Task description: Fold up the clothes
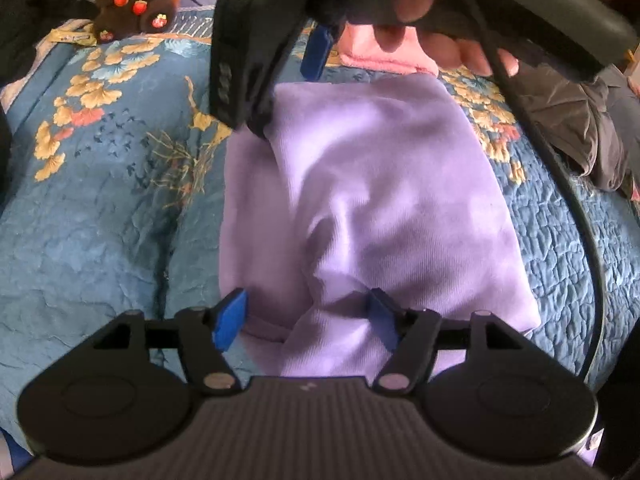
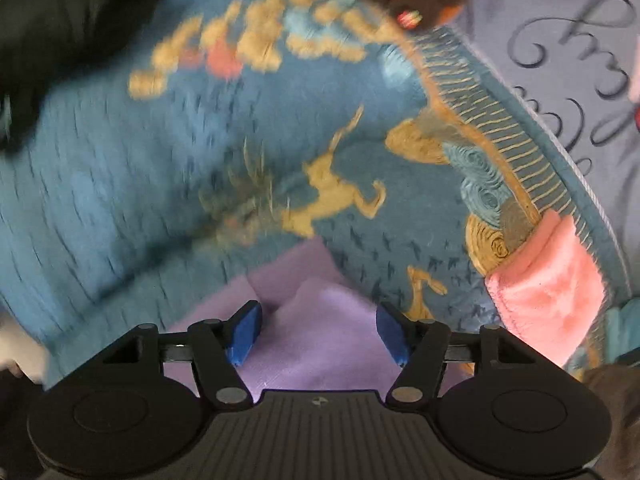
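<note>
1. A lilac garment (image 1: pixel 372 200), folded into a long soft block, is seen lying on a bed covered by a blue quilt (image 1: pixel 100 220) printed with gold leaves and small dark birds; in the left wrist view it runs from 12 o'clock down to 6 o'clock through the middle of the picture.
2. The left tongs (image 1: pixel 308 320) are held wide open at the garment's near end; the right blue pad is pressed against a raised fold of the cloth, while the left pad stands just beside its edge. Nothing is clamped between them.
3. The right tongs (image 2: pixel 318 332) are also spread wide, with a peaked corner of the lilac cloth lying between and beneath the pads; no grasp is made.
4. In the left wrist view the right tool is seen at 12 o'clock over the far end of the garment, carried by a hand (image 1: pixel 420 4), with a black cable trailing down toward 4 o'clock.
5. A folded pink cloth (image 1: pixel 384 54) lies just beyond the garment's far end.
6. A brown plush toy (image 1: pixel 136 0) with red berries sits at 11 o'clock on the quilt's edge.
7. Dark grey clothing (image 1: pixel 588 128) is heaped at 3 o'clock.
</note>
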The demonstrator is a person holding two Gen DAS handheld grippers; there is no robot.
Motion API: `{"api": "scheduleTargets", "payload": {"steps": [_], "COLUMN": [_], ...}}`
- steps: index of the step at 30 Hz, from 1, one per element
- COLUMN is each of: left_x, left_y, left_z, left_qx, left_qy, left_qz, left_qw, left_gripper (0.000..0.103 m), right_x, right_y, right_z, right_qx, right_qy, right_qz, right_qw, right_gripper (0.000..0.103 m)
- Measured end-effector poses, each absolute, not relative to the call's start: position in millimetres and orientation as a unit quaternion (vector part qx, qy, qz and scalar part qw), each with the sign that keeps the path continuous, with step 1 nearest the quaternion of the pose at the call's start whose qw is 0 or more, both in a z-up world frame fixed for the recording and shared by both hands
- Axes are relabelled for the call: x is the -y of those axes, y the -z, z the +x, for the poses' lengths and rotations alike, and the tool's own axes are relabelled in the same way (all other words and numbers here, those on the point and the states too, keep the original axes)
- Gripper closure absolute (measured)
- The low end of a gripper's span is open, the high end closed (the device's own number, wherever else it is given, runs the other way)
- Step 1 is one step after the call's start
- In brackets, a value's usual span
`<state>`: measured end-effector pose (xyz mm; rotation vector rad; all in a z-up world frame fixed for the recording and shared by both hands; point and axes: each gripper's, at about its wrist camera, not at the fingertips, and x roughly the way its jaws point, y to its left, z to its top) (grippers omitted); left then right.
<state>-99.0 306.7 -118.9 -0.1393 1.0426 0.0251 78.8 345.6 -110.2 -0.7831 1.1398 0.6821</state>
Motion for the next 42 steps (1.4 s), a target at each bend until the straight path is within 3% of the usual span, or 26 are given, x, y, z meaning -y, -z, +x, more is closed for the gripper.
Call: {"api": "scheduleTargets", "payload": {"steps": [2,4,14,18,22,27,30,35,42], "left_x": [-311.6,-317.0,-318.2,-314.2,-314.4,-318.5,-322.1,-339.5,-321.1], "left_y": [120.4,123.3,127.4,128.7,129.6,129.1,121.0,95.4,68.1], "left_z": [-99.5,-98.8,-102.3,-101.4,-101.5,-106.0,-113.2,-118.5,-90.3], "left_qx": [-0.498,-0.499,-0.513,-0.517,-0.519,-0.523,-0.51,-0.471,-0.449], "left_qy": [-0.009,-0.006,-0.013,-0.019,-0.026,-0.036,-0.038,-0.031,0.005], "left_qz": [-0.077,-0.086,-0.089,-0.077,-0.073,-0.083,-0.089,-0.109,-0.052], "left_qw": [0.864,0.862,0.854,0.852,0.851,0.847,0.855,0.875,0.892], "left_gripper": [0.031,0.03,0.026,0.023,0.02,0.018,0.019,0.019,0.016], "right_x": [-345.8,-341.2,-318.2,-323.4,-328.3,-311.4,-290.0,-233.6,-165.5], "right_y": [110.5,101.8,35.7,49.6,89.2,68.9,31.9,40.6,74.4], "right_z": [78.9,80.7,88.0,98.3,127.6,143.4,132.2,78.0,18.1], "right_qx": [-0.53,-0.523,-0.482,-0.494,-0.537,-0.491,-0.457,-0.443,-0.459], "right_qy": [-0.307,-0.297,-0.29,-0.287,-0.263,-0.269,-0.302,-0.315,-0.308], "right_qz": [-0.35,-0.346,-0.247,-0.224,-0.178,-0.105,-0.069,-0.07,-0.067], "right_qw": [0.709,0.72,0.789,0.789,0.782,0.822,0.834,0.837,0.831], "right_gripper": [0.078,0.089,0.094,0.094,0.091,0.087,0.072,0.052,0.052]}}
